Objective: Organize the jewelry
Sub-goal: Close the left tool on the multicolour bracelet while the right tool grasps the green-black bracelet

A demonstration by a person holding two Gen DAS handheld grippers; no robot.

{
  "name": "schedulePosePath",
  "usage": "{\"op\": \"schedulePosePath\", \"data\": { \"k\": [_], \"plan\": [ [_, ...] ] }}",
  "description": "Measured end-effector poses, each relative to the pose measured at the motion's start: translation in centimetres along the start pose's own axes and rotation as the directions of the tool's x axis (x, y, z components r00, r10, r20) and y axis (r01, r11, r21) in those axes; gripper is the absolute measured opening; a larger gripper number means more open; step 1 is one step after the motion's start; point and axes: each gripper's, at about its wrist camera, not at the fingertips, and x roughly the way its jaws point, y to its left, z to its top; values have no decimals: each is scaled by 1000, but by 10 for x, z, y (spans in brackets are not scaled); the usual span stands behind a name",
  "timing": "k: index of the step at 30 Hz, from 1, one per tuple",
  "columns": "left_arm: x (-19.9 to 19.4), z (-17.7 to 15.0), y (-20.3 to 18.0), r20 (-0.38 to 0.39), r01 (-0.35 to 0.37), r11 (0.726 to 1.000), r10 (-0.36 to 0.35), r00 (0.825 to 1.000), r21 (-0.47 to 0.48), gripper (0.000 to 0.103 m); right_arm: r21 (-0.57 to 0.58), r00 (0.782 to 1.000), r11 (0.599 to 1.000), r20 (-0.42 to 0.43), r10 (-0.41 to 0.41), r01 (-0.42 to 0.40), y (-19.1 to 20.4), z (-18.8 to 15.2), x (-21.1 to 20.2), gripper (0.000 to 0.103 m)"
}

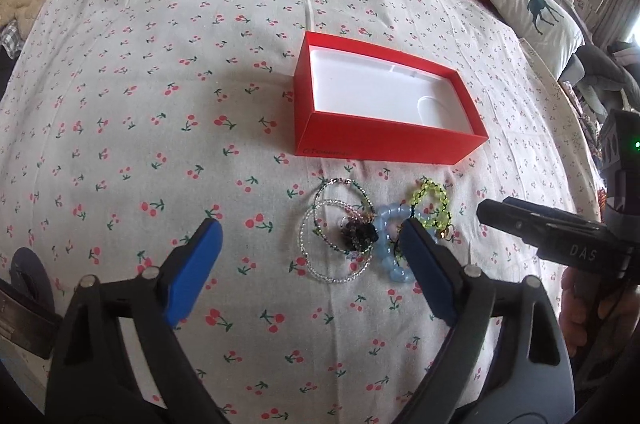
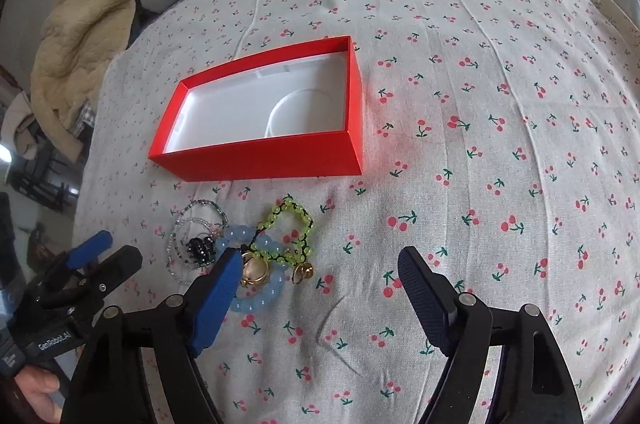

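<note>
Jewelry pile (image 2: 244, 252): on the cherry-print cloth (image 2: 480, 104), at 6 o'clock of the red box (image 2: 256, 160), which holds nothing. Right gripper (image 2: 320, 288): jaws spread, pile at 10 o'clock, nearer. Left gripper (image 1: 308, 252): jaws spread, pile at 1 o'clock.

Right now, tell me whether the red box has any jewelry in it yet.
Empty. The red box stands open, showing only its bare white liner in both views; the bracelets lie in a heap on the cherry-print cloth in front of it.

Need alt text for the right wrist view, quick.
Open right hand-held gripper hovers over a cherry-print cloth, beside a tangled jewelry pile. Behind the pile sits an empty red box with a white liner.
</note>
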Motion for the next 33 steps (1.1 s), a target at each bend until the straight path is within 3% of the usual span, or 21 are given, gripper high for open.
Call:
{"op": "schedulePosePath", "data": {
  "k": [2,5,10,16,20,24,28,30,33],
  "plan": [
    [6,7,4,-22,45,999,-45,999,-22,68,17,999,1000,-21,26,-26,-3,5,6,66],
    [16,16,10,-52,77,996,-79,995,-51,51,35,997,998,-51,59,-57,-5,11,14,54],
    [36,21,15,-96,105,991,-113,989,-89,33,50,994,996,-74,75,-71,-7,17,26,44],
    [55,22,12,-128,90,993,-100,987,-80,28,55,991,996,-105,78,-73,-10,22,40,41],
    [62,22,9,-140,71,995,-80,987,-65,16,53,990,996,-118,81,-75,-10,23,46,41],
    [67,21,6,-148,56,997,-63,987,-47,11,37,988,996,-127,85,-81,-4,22,53,40],
    [70,20,5,-145,42,999,-46,988,-32,8,-10,990,999,-130,48,-50,6,20,62,27],
    [69,21,3,-138,35,999,-37,990,-21,7,-23,992,999,-125,33,-36,8,20,63,15],
    [66,21,1,-123,25,1000,-26,992,-11,2,-15,992,999,-120,29,-31,6,21,64,8]
  ]
}}
